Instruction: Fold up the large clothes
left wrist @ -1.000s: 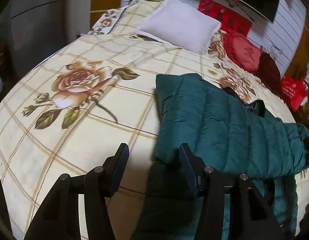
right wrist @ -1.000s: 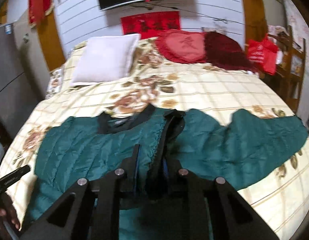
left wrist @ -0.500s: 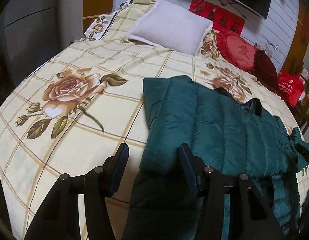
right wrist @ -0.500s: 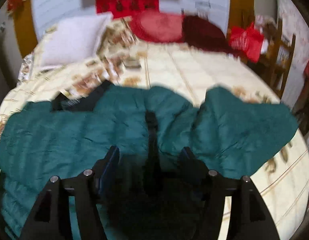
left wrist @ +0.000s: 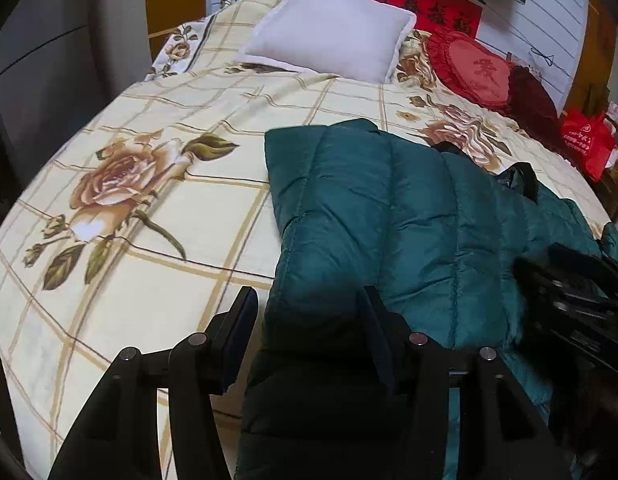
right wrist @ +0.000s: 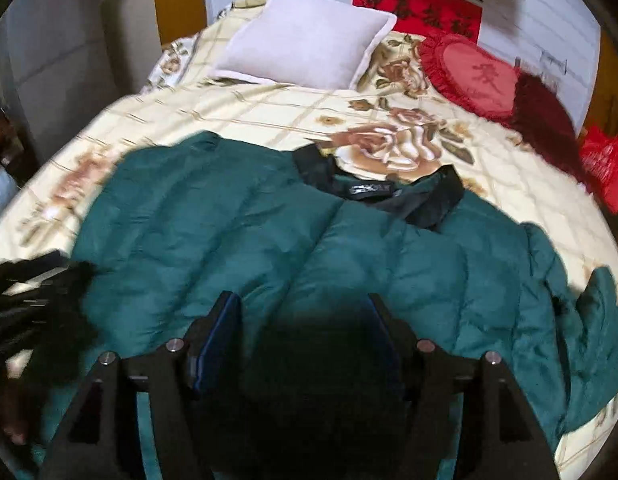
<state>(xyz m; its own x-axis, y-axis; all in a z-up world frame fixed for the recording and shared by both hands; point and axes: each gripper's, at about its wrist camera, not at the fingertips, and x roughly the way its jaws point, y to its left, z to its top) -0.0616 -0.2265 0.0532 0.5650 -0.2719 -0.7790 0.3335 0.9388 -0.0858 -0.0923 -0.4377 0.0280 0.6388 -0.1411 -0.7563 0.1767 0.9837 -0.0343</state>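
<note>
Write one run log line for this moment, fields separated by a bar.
stage: folding | green puffer jacket flat on bed | left gripper open over jacket | right gripper open over jacket

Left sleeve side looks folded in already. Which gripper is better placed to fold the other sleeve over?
Right, probably. The right gripper hangs open over the middle of the green jacket, and the unfolded sleeve trails off on its side. The left gripper sits open at the opposite, already folded edge.
</note>
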